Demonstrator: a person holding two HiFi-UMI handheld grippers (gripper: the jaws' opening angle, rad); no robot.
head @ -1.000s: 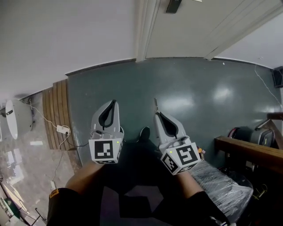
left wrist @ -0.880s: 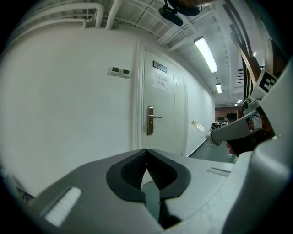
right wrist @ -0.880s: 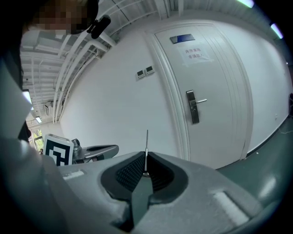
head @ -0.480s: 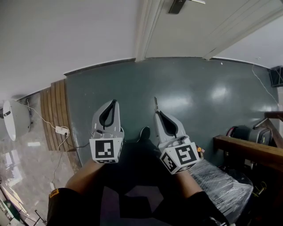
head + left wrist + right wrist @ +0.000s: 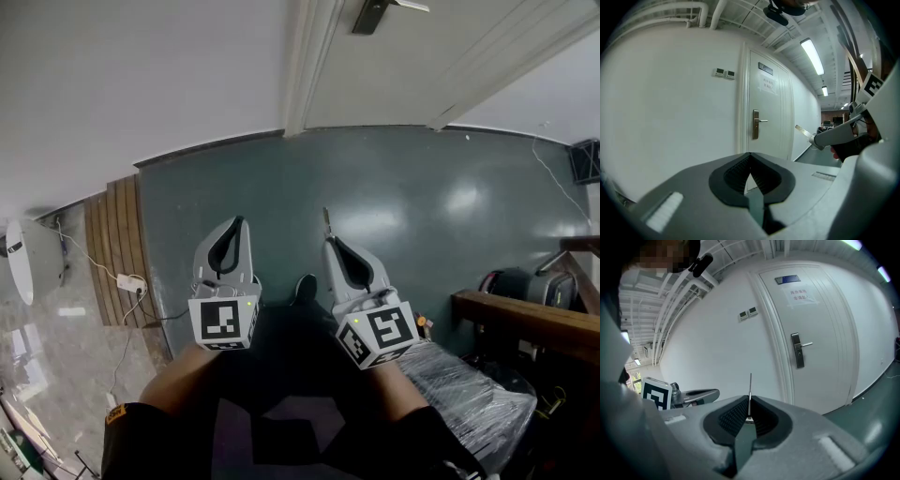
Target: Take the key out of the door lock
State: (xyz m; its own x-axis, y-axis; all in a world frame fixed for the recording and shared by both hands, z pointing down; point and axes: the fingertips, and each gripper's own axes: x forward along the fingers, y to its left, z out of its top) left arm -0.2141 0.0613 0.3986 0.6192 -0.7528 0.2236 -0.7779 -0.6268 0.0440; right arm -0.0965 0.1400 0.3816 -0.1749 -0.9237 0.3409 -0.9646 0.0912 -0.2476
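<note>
My right gripper (image 5: 330,242) is shut on a thin metal key (image 5: 327,221), whose blade sticks up past the tips. In the right gripper view the key (image 5: 750,391) stands edge-on between the ribbed pads of that gripper (image 5: 749,414). Well ahead, the white door (image 5: 820,333) carries a brass lock plate with a lever handle (image 5: 799,350); nothing shows in its lock. My left gripper (image 5: 235,223) hovers beside the right one, its jaws shut and empty (image 5: 750,161). From the left gripper view I see the key (image 5: 802,131) and the lock plate (image 5: 755,124).
The floor is dark green (image 5: 422,206). Wooden boards (image 5: 117,239) and a white adapter with a cable (image 5: 129,280) lie at the left. A plastic-wrapped bundle (image 5: 464,389) and a wooden rail (image 5: 530,323) stand close at the right.
Both grippers keep their pose, the key staying in the right one. The head view has tilted slightly, so the door handle shows a little lower.
</note>
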